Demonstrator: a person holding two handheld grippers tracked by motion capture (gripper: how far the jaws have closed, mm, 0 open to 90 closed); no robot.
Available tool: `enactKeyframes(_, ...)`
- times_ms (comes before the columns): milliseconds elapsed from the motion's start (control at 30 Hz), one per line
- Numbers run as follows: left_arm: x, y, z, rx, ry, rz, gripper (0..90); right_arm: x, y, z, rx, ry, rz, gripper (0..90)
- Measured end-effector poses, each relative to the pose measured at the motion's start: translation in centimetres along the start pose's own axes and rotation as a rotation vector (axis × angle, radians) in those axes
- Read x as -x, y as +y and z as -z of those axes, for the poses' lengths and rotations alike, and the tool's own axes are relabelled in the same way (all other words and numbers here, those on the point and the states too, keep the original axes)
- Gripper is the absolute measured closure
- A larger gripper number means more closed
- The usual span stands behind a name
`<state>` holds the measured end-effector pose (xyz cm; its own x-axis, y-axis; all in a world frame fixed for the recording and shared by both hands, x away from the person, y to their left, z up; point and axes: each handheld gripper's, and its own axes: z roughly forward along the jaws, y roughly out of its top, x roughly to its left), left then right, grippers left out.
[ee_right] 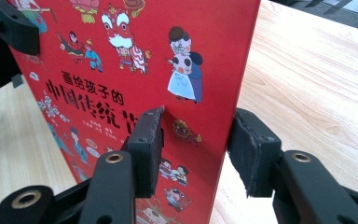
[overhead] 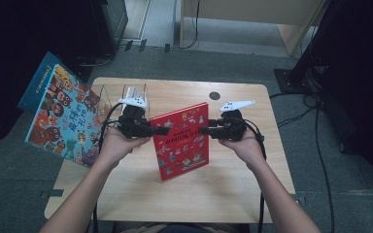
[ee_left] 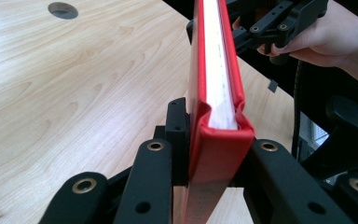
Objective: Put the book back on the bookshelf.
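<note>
A red picture book stands upright and tilted over the middle of the wooden table, cover toward the person. My left gripper is shut on its left edge. In the left gripper view the jaws clamp the red book edge-on, white pages showing. My right gripper holds the opposite edge. In the right gripper view its pads sit on either side of the red book, which lies skewed between them. The right gripper shows at the book's far end.
A large colourful picture book leans at the table's left edge. A clear plastic rack stands at the back left of the table. A round cable hole is at the back. Cables and black stands lie on the floor to the right.
</note>
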<state>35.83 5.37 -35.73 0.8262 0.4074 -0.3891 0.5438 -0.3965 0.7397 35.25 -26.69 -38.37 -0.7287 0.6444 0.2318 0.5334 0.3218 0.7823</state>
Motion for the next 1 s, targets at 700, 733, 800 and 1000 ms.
enactKeyframes(700, 0.3, 1.2, 1.2, 0.032, 0.017, 0.063, 80.2, 0.1, -2.0, -0.4, 0.051, -0.004, 0.033, 44.4)
enactKeyframes(733, 0.3, 1.2, 1.5, 0.033, 0.023, 0.06, 80.2, 0.2, -2.3, -0.6, 0.049, -0.007, 0.034, 43.6)
enactKeyframes(800, 0.4, 1.2, 1.9, 0.041, 0.033, 0.056, 80.1, 0.3, -2.7, -0.7, 0.041, -0.013, 0.034, 42.7)
enactKeyframes(1000, 0.7, 1.5, 3.0, 0.047, 0.049, 0.046, 80.2, 0.5, -4.3, -1.3, 0.03, -0.017, 0.03, 42.0)
